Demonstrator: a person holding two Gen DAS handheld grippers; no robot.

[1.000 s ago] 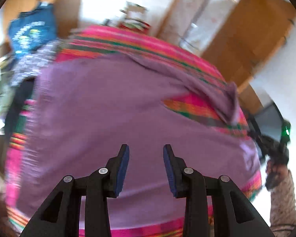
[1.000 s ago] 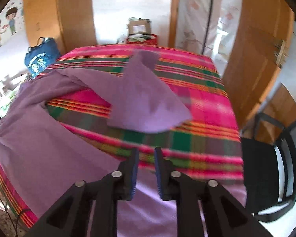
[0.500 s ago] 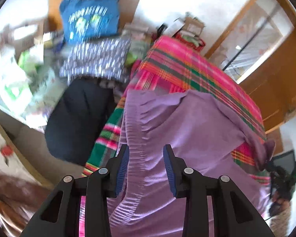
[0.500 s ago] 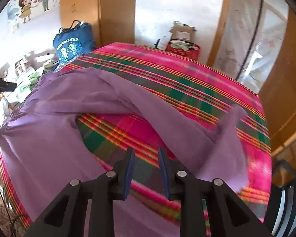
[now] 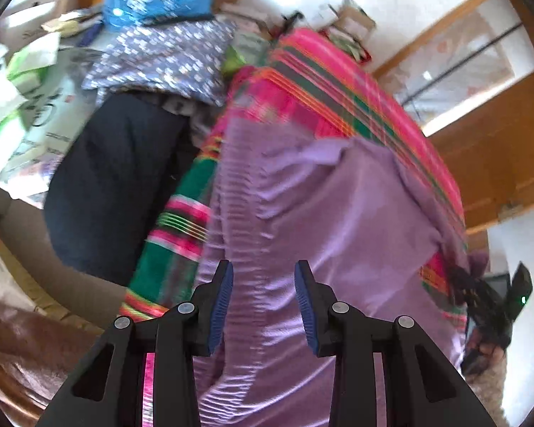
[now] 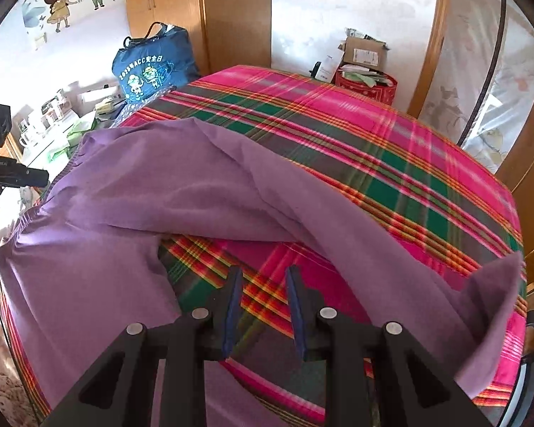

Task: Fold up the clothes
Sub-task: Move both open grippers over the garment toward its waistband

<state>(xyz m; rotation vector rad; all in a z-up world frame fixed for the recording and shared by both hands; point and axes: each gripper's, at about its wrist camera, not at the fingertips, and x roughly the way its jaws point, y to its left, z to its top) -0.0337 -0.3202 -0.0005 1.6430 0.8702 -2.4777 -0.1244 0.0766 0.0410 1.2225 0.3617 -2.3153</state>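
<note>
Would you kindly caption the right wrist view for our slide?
Open right gripper hovers over plaid cloth, between the legs of purple trousers.

Plain purple garment [image 6: 131,277] on pink-green plaid cloth [image 6: 391,163] — blue printed bag [image 6: 153,67] beyond.

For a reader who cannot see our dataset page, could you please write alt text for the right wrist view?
The open right gripper hovers, holding nothing, over a pair of purple fabric trousers spread across a pink, green and orange plaid tablecloth. Behind stand a blue printed tote bag and wooden wardrobe doors.
</note>
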